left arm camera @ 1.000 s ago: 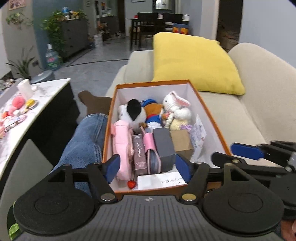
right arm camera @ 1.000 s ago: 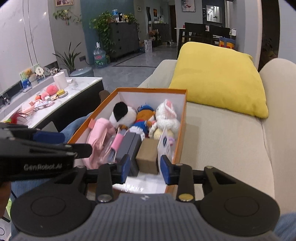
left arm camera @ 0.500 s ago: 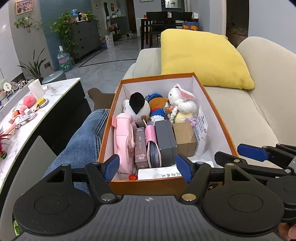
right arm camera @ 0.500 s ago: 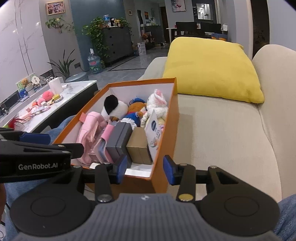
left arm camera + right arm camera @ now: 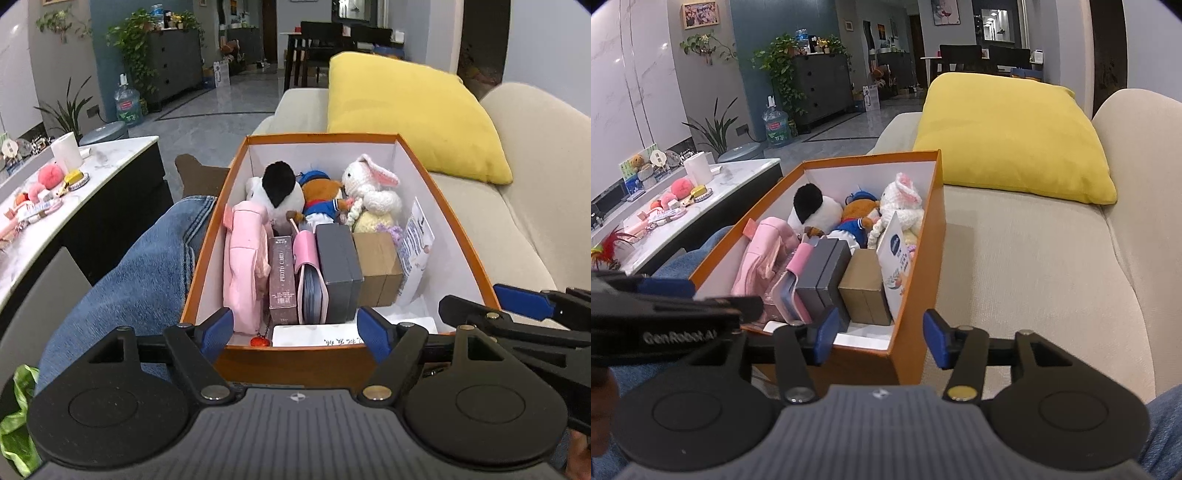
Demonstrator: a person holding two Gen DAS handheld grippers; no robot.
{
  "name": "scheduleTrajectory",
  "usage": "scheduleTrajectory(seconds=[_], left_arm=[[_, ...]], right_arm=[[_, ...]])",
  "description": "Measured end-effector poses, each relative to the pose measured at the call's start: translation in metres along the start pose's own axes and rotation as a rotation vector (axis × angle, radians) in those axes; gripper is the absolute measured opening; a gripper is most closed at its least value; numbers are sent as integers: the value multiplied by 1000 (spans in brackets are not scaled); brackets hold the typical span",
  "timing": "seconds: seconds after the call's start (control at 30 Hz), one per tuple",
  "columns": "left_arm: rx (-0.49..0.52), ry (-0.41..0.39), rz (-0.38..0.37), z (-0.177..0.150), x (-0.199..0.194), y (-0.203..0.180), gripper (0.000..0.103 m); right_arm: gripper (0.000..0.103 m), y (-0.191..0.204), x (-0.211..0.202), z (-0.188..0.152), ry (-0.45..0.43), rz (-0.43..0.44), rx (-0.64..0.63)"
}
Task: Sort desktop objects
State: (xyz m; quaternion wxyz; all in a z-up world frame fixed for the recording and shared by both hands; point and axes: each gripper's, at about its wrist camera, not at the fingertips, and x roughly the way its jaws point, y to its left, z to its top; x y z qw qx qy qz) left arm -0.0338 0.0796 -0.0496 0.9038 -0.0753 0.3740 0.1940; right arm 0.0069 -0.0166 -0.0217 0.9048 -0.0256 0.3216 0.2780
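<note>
An orange box (image 5: 288,360) sits on the beige sofa beside a leg in jeans. It holds plush toys, a pink pouch (image 5: 243,258), a photo card box (image 5: 282,277), a grey box (image 5: 338,273), a brown carton (image 5: 380,266) and a leaflet. My left gripper (image 5: 297,332) is open and empty at the box's near edge. My right gripper (image 5: 879,341) is open, its fingers either side of the box's near right corner (image 5: 908,332). The box also shows in the right wrist view, with the left gripper's arm at the left.
A yellow cushion (image 5: 413,114) lies on the sofa (image 5: 1034,258) behind the box. A marble-topped table (image 5: 44,206) at the left carries small toys, trinkets and a white cup (image 5: 66,151). A green bag (image 5: 14,424) shows at the lower left.
Both grippers have drawn back toward me and risen a little. The right gripper has shifted right to the box's corner and opened wider. Nothing was grasped.
</note>
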Motion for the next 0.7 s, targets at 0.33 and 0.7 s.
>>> scheduleTrajectory(seconds=[0.33,0.7], left_arm=[[-19,-11,-7,-3,4,3,87],[-20,-10,-3,-3,4,3,88]], right_arm=[[58,0,3,-3,-13,3,9],[58,0,3,-4,-14,5,10]])
